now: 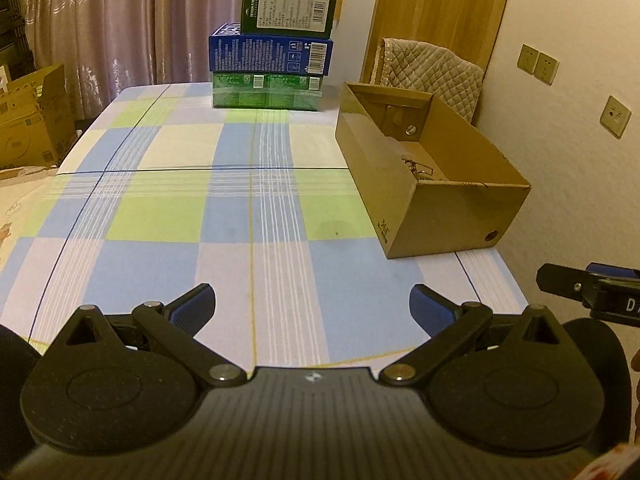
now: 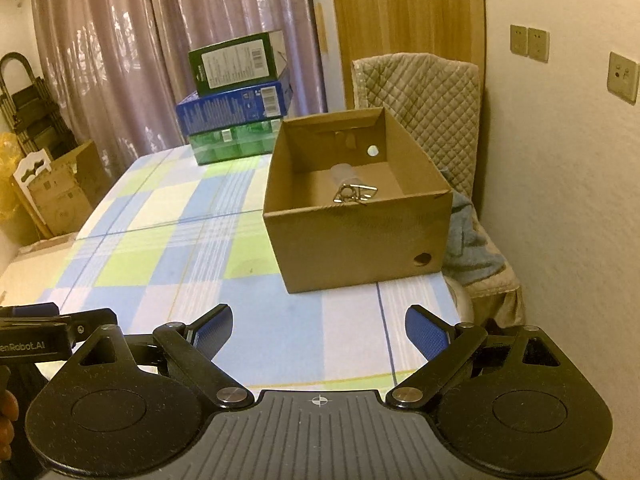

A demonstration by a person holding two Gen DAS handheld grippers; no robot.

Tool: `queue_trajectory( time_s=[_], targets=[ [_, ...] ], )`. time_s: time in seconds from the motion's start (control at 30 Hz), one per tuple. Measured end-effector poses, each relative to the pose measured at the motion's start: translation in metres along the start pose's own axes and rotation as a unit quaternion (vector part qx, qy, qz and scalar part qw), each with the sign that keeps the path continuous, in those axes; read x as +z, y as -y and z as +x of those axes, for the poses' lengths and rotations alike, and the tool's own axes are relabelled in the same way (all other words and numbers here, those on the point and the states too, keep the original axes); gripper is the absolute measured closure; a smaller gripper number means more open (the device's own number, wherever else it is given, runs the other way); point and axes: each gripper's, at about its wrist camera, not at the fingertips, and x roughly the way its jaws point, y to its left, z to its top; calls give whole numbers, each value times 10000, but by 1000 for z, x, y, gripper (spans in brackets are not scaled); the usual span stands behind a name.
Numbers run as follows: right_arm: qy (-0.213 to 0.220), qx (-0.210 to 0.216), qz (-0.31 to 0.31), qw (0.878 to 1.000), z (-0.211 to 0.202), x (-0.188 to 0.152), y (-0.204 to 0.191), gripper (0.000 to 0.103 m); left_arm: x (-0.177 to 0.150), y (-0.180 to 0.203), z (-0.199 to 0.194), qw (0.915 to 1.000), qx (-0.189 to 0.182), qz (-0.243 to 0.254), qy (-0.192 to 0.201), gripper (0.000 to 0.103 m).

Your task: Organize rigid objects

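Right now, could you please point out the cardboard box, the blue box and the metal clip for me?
cardboard box (image 2: 352, 248), right wrist view, near outer wall.
blue box (image 1: 270, 55), left wrist view, printed front face.
metal clip (image 2: 354, 193), right wrist view, wire frame inside the cardboard box.

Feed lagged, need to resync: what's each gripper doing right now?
Left gripper: open, holding nothing.
Right gripper: open, holding nothing.

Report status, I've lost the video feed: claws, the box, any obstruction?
Left claw and right claw open, empty. Open brown cardboard box on checked tablecloth, metal wire pieces inside. Nothing in the way.
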Motion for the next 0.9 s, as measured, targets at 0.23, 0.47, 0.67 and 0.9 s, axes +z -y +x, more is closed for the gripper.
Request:
queue_trajectory(
  time_s=[0.23, 0.47, 0.67, 0.9],
  targets=[
    [-43, -1, -108, 9999, -3, -7, -3, 12, -2, 6, -5, 9999, -119, 19, 8, 1],
    [2, -37, -198, 9998, -5, -9, -7, 12, -3, 14, -5, 9999, -115, 125, 27, 1],
    [-28, -24, -138, 9999, -5, -9, -5, 13, -4, 15, -4, 9999, -73, 154, 26, 1],
    [-23, -50, -135, 9999, -5, -9, -5, 12, -4, 15, -4, 9998, -76, 166, 24, 1]
  ],
)
